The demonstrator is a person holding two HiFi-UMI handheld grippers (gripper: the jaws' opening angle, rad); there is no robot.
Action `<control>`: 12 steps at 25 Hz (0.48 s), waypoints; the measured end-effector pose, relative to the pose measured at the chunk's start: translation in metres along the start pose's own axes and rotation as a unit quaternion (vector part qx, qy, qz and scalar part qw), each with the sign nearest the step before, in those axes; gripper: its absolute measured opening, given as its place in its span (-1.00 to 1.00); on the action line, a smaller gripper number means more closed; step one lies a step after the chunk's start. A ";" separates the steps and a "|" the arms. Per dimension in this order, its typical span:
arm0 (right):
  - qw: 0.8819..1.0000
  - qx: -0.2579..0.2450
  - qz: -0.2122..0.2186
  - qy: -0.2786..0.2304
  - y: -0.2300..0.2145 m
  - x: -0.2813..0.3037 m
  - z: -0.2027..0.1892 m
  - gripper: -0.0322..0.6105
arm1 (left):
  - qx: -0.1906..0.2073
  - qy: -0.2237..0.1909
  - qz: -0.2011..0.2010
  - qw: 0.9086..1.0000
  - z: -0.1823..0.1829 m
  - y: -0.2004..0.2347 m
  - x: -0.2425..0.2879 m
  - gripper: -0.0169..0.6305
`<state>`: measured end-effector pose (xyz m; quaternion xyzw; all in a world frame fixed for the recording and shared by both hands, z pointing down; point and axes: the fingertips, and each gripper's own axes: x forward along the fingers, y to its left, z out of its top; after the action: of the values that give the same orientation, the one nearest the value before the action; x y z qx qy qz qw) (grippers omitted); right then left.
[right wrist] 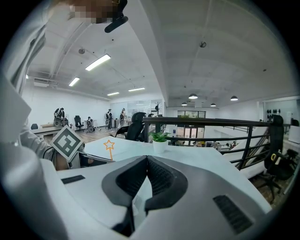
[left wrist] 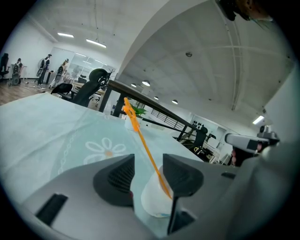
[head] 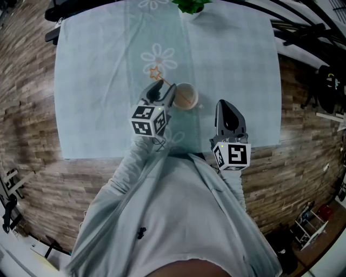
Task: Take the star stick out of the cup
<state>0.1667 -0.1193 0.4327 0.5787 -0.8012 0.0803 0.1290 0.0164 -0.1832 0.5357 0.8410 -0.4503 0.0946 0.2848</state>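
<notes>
A white cup (head: 185, 96) stands on the pale tablecloth (head: 102, 108) near the table's middle. An orange star stick (head: 165, 81) leans out of it to the left, star end up. My left gripper (head: 164, 87) sits just left of the cup, around the stick. In the left gripper view the stick (left wrist: 143, 145) runs between the open jaws of the left gripper (left wrist: 149, 168), close to the right one, with the cup (left wrist: 157, 201) beyond. Neither pad presses on it. My right gripper (head: 226, 104), right of the cup, is shut and empty. The right gripper view shows that gripper (right wrist: 146, 158) and the star (right wrist: 109, 145).
A small potted plant (head: 190, 6) stands at the table's far edge; the right gripper view shows the plant (right wrist: 160, 140) too. The table's near edge (head: 162, 151) lies just before my body. Wooden floor surrounds the table, with a black railing (head: 303, 32) at the right.
</notes>
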 end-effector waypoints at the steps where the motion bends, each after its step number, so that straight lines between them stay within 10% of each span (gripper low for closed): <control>1: 1.000 0.000 -0.001 0.000 0.001 0.000 0.000 -0.85 | 0.000 0.002 -0.001 1.000 0.000 0.000 0.000 -0.36; 12: 1.000 -0.001 -0.002 0.004 0.003 0.001 -0.003 -0.85 | -0.002 0.005 -0.004 1.000 0.001 0.000 0.005 -0.64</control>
<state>0.1635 -0.1188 0.4363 0.5796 -0.7997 0.0818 0.1332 0.0197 -0.1871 0.5372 0.8419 -0.4454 0.0966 0.2890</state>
